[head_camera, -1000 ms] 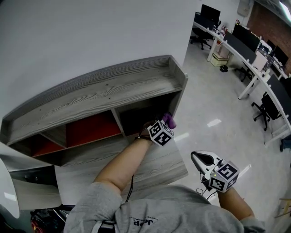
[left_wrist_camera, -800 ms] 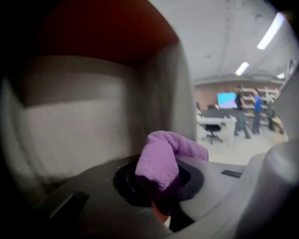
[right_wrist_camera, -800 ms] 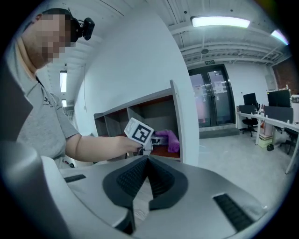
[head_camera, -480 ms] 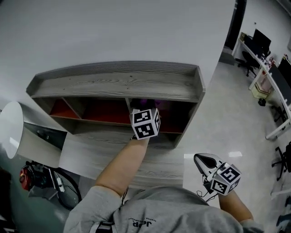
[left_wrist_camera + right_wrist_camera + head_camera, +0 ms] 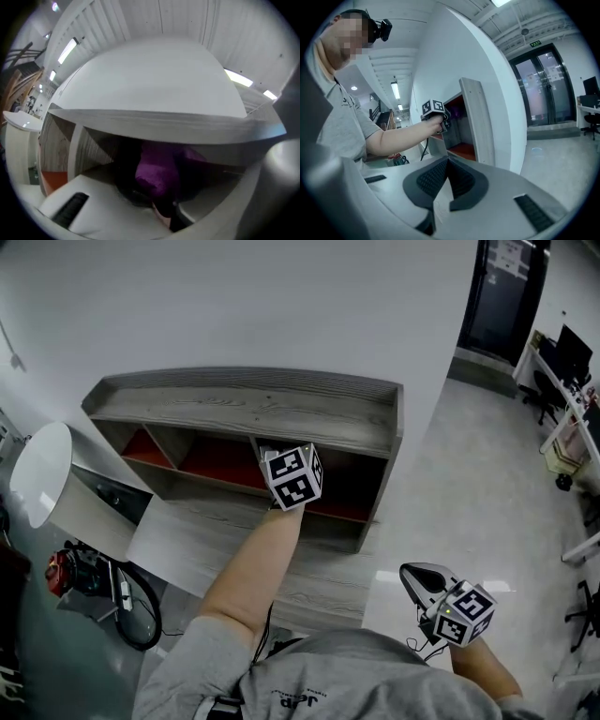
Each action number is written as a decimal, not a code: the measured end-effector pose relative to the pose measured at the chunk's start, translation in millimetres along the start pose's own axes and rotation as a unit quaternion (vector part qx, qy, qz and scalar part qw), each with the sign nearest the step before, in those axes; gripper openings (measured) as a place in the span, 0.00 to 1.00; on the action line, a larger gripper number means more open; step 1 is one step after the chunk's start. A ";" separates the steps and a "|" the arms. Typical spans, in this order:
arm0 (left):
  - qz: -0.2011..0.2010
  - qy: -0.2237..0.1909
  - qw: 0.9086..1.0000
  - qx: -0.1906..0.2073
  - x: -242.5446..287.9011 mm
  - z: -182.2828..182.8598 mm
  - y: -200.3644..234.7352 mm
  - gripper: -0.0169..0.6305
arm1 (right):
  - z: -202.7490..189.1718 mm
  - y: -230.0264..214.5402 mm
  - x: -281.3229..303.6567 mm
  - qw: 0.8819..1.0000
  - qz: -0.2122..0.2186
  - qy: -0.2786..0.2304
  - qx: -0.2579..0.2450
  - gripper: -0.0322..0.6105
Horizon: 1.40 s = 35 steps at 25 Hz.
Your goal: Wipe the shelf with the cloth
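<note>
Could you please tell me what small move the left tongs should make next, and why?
Probably sweep the purple cloth sideways along the compartment floor. The left tongs are shut on the cloth inside the shelf's right-hand compartment, beneath the top board, so it seems placed to wipe. The right tongs hang shut and empty, away from the shelf.

Garment: grey short-sleeved T-shirt [image 5: 328,676] with dark lettering on the chest; its sleeve [image 5: 365,130] ends above the elbow. Headgear: a black head-mounted camera [image 5: 377,27].

The left hand-held gripper [image 5: 159,201] carries a white marker cube [image 5: 292,476] printed with black square codes, and a thin black cable [image 5: 269,622] runs from it along the forearm.

The right hand-held gripper [image 5: 447,161] has a light grey shell, black ribbed pads [image 5: 429,178], a ridged black insert [image 5: 533,211] and a matching right marker cube [image 5: 464,612] showing a small green light.
</note>
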State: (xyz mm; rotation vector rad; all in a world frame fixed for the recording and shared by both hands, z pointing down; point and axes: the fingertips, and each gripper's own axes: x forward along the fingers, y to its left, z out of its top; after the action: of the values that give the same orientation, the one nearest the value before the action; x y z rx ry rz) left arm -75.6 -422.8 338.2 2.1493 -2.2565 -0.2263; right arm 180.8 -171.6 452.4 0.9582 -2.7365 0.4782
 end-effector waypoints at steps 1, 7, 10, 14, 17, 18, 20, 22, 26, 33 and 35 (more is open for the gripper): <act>-0.011 -0.006 1.000 0.011 1.3 0.6 -2.0 0.12 | -1.0 -3.3 -2.4 1.000 -0.003 -0.001 0.002 0.08; -0.136 -0.004 0.990 0.043 1.8 -6.2 -75.4 0.12 | -2.7 -9.8 -9.6 0.999 -0.028 -0.010 0.012 0.08; -0.221 -0.003 0.974 0.051 -8.0 -12.5 -130.4 0.12 | -1.4 -7.7 -10.6 0.999 -0.042 -0.013 0.015 0.08; -0.300 -0.003 0.952 0.062 -23.8 -16.9 -175.8 0.12 | 1.0 -3.1 -14.6 0.998 -0.061 -0.023 0.019 0.08; -0.321 0.004 0.944 0.074 -30.0 -17.7 -178.1 0.12 | 2.5 2.6 -15.0 0.997 -0.067 -0.025 0.019 0.08; -0.320 0.008 0.944 0.079 -32.6 -16.9 -173.6 0.13 | 3.6 4.3 -14.0 0.997 -0.069 -0.025 0.018 0.08; -0.292 0.018 0.953 0.075 -37.3 -17.0 -149.6 0.13 | 5.9 7.8 -10.5 0.997 -0.069 -0.025 0.017 0.08; -0.234 0.035 0.970 0.060 -41.7 -17.9 -105.5 0.13 | 6.7 12.9 -3.3 0.998 -0.061 -0.024 0.015 0.08; -0.110 0.076 0.991 0.031 -55.5 -6.8 -15.6 0.13 | 9.1 27.0 17.7 0.999 -0.037 -0.015 0.007 0.08; -0.076 0.079 0.994 0.026 -61.2 3.0 8.6 0.12 | 16.4 41.5 38.3 1.000 -0.007 -0.017 -0.008 0.08; -0.086 0.079 0.993 0.035 -58.0 5.3 3.9 0.11 | 19.4 39.3 33.2 1.000 -0.012 -0.020 -0.013 0.08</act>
State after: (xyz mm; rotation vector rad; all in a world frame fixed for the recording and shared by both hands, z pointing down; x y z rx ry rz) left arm -76.9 -364.4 338.4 2.3065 -2.0267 0.0225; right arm 128.8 -168.5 434.9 1.0021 -2.7560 0.4232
